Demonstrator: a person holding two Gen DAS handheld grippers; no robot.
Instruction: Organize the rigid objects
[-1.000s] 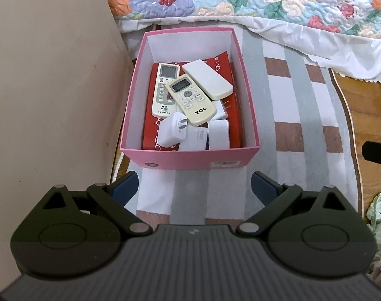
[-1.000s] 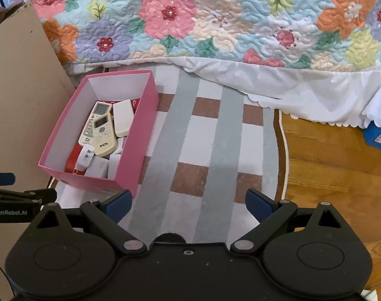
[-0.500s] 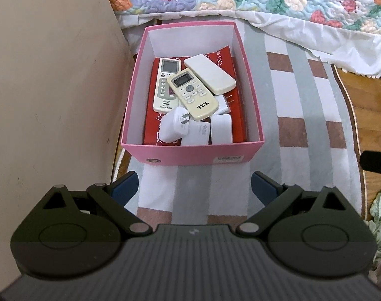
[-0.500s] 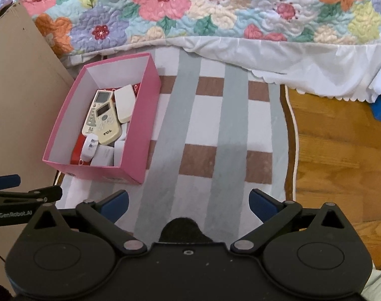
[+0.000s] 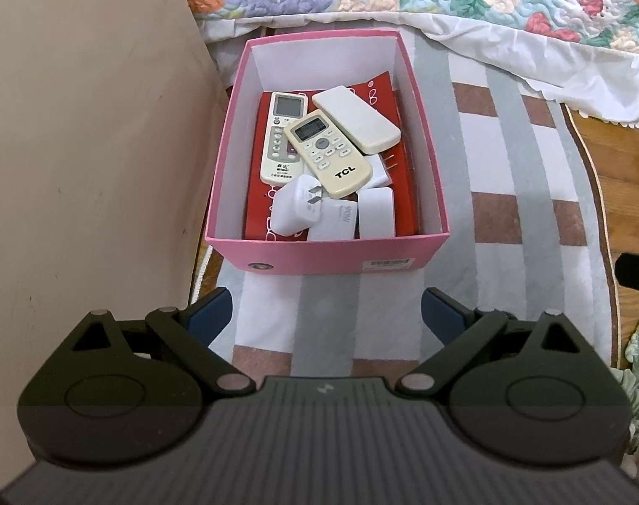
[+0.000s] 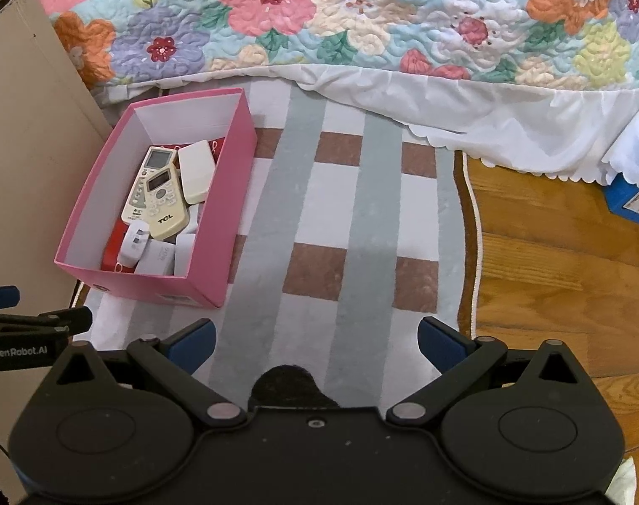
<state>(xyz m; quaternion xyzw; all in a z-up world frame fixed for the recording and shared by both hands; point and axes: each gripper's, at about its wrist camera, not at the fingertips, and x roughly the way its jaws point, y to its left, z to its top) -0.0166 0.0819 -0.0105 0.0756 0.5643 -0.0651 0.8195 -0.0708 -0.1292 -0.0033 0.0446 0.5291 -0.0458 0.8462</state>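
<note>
A pink box (image 5: 328, 254) stands on the checked rug (image 5: 509, 219) by the bed. In it lie a cream TCL remote (image 5: 328, 153), a white remote with a screen (image 5: 282, 141), a plain white remote (image 5: 355, 118) and several white chargers (image 5: 296, 206), on a red packet. My left gripper (image 5: 326, 315) is open and empty, just in front of the box. In the right wrist view the box (image 6: 151, 282) is at the left. My right gripper (image 6: 315, 343) is open and empty over the rug, to the right of the box.
A beige board (image 5: 79, 147) stands against the box's left side. The bed with a flowered quilt (image 6: 340, 17) and white skirt runs along the back. Wood floor (image 6: 551, 252) lies right of the rug, with a blue box (image 6: 631, 200) under the bed skirt.
Both grippers have shifted slightly; the box sits a little differently in each view. Both stay open and empty. Nothing in the box has moved.
</note>
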